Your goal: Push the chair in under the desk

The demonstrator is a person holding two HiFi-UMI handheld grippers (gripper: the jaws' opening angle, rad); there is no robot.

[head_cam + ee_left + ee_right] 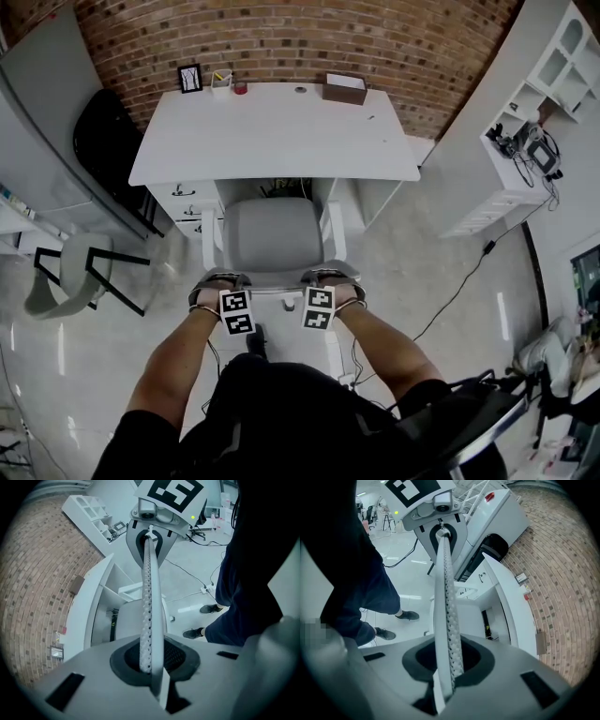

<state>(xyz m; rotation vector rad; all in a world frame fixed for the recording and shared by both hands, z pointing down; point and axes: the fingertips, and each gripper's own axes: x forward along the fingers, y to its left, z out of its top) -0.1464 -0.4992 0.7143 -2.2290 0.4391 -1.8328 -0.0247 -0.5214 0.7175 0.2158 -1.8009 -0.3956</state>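
Observation:
The grey chair (273, 234) stands in the knee gap of the white desk (272, 131), its seat partly under the desktop. Its thin perforated backrest (277, 284) faces me. My left gripper (221, 283) is shut on the backrest's top edge near its left end, and my right gripper (330, 278) is shut on it near the right end. In the left gripper view the backrest edge (149, 597) runs from my left gripper (152, 660) up to the right gripper's body. The right gripper view mirrors this, with the edge (445, 597) pinched in my right gripper (449, 665).
On the desk's back edge stand a picture frame (190, 78), a cup (221, 82) and a brown box (344, 89). A drawer unit (185, 202) flanks the chair's left. A grey side chair (70, 272) is at the left, a white shelf unit (525, 141) and floor cable (459, 281) at the right.

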